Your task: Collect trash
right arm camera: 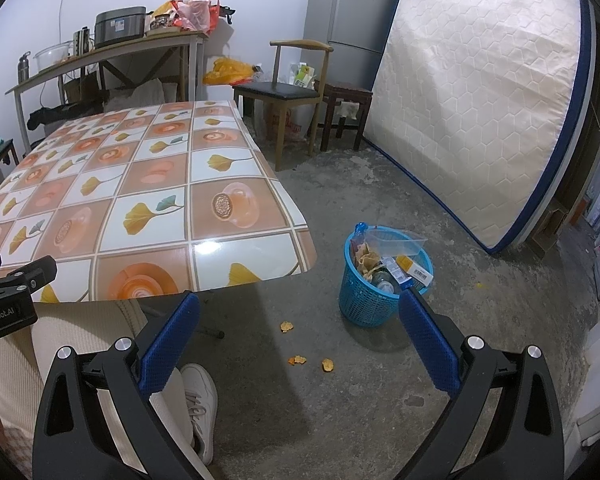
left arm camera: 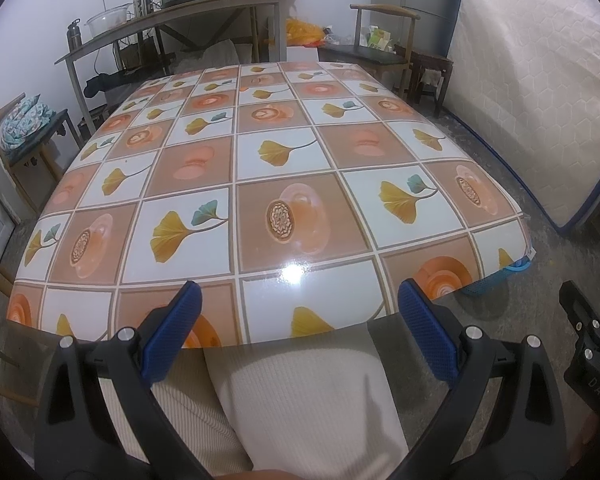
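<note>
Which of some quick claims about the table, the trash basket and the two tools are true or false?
1. The blue basket stands on the floor beside the table. True.
2. The basket is empty. False: it holds a clear container and other trash.
3. The right tool is shut on a peel. False: it is open, holding nothing.
4. Orange scraps lie on the floor. True.
5. The left tool is open. True.

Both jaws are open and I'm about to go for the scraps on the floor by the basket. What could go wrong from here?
1. The orange scraps are small and flat on rough concrete; the right gripper may scrape the floor or crumble them.
2. The blue basket is heaped, a clear container poking out; a bump could spill it.
3. The table corner overhangs the approach.
</note>
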A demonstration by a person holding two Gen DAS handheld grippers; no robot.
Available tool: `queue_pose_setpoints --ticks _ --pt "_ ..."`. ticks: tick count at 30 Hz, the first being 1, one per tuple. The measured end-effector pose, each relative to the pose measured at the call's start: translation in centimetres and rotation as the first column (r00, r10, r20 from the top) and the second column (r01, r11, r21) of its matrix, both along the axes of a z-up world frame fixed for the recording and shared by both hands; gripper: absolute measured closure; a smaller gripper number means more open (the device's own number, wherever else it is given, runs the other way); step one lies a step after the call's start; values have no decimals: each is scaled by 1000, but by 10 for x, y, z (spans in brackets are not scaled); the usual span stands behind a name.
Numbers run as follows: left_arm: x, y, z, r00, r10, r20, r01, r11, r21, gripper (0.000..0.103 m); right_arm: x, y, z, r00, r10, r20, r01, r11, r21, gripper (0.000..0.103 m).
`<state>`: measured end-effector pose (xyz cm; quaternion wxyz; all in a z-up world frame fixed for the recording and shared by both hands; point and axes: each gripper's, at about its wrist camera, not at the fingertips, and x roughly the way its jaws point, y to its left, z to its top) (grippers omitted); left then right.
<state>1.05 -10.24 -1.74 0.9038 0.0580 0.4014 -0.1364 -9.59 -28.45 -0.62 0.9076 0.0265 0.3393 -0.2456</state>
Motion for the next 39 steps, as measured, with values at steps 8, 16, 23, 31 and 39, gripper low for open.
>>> queue_pose_setpoints --ticks 8,16,23,31,39 --pt "1 0 -1 1000 0 -1 0 1000 1 8 0 0 -1 1000 0 1 0 1000 1 6" --pt "1 0 0 1000 0 0 0 1000 1 8 0 0 -1 1000 1 2 -1 1000 2 6" --pt "1 0 0 1000 0 -1 0 1000 1 8 0 -1 -3 1000 3 2 -3 1000 2 6" --pt "1 0 0 1000 1 -2 -1 1000 1 8 0 0 -4 1000 3 1 -3 1000 1 6" --pt "1 1 -1 1000 0 -5 0 1000 0 8 1 -1 -4 1000 13 1 -13 1000 -3 6"
